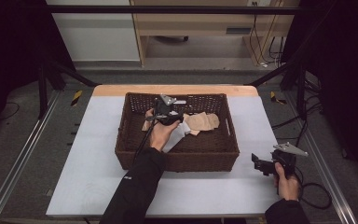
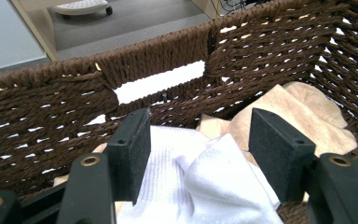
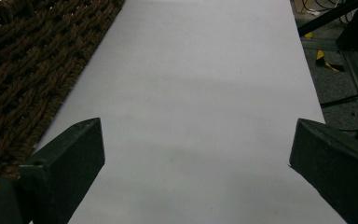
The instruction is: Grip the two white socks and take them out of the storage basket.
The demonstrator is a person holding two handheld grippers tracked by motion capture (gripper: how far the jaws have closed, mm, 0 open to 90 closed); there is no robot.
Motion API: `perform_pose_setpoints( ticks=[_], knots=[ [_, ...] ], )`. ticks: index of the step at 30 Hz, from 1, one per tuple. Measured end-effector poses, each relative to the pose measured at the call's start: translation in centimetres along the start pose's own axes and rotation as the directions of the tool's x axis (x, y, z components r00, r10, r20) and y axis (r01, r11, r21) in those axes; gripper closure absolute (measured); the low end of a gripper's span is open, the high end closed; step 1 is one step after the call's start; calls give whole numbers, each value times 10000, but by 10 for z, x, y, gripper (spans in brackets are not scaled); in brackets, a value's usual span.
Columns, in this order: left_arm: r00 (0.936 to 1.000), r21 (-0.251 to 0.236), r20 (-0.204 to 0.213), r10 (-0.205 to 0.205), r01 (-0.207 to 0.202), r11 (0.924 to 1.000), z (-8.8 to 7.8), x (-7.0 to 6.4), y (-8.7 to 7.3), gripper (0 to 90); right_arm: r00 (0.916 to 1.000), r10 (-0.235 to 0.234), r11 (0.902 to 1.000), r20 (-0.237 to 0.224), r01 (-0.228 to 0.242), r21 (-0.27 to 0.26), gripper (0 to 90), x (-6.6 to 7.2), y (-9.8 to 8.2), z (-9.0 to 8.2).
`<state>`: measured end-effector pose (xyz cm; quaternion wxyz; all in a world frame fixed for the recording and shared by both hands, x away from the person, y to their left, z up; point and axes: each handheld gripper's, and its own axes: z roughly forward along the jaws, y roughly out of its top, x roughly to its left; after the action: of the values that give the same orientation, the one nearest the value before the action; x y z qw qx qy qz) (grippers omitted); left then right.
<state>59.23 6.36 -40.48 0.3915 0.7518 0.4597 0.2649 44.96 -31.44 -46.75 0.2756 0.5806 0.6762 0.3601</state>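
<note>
A dark brown wicker basket [image 1: 177, 161] stands in the middle of the white table [image 1: 88, 154]. Inside it lie a white cloth [image 1: 176, 136] and beige cloths [image 1: 203, 122]. My left gripper [image 1: 168, 114] reaches down into the basket, open. In the left gripper view its jaws [image 2: 198, 126] stand wide on either side of the white cloth [image 2: 200, 186], with a beige cloth [image 2: 298, 116] to the right and the basket's wall [image 2: 51, 107] behind. My right gripper [image 1: 257, 163] hovers open over the table to the right of the basket; nothing sits between its fingertips [image 3: 198, 135].
The basket's woven side [image 3: 18, 60] runs along the left of the right gripper view, beside bare tabletop [image 3: 205, 70]. Metal frame rails flank the table and cables [image 1: 314, 196] lie on the floor at the right. A wooden cabinet [image 1: 205, 23] stands beyond the far edge.
</note>
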Motion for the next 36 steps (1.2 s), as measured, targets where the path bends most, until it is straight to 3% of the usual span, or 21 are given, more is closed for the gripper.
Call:
perform_pose_setpoints(
  ticks=[6,16,21,31,36],
  knots=[
    [9993,462,334,196,-211,9987,8,-4,-4,355,10000,-11,10000,38,11,10,35,0,0,0],
    [9956,1045,318,876,-905,9904,14,-11,-9,335,10000,-11,10000,55,11,20,35,0,0,0],
    [9962,1483,530,687,-759,9860,18,-11,-13,367,10000,3,10000,47,-4,48,35,0,0,0],
    [9952,2476,780,587,-764,9659,20,-11,-16,662,10000,7,10000,35,-7,75,35,-1,0,0],
    [9954,2612,899,345,-570,9636,16,-9,-14,801,10000,5,9999,23,-5,105,35,-1,0,0]
  ],
)
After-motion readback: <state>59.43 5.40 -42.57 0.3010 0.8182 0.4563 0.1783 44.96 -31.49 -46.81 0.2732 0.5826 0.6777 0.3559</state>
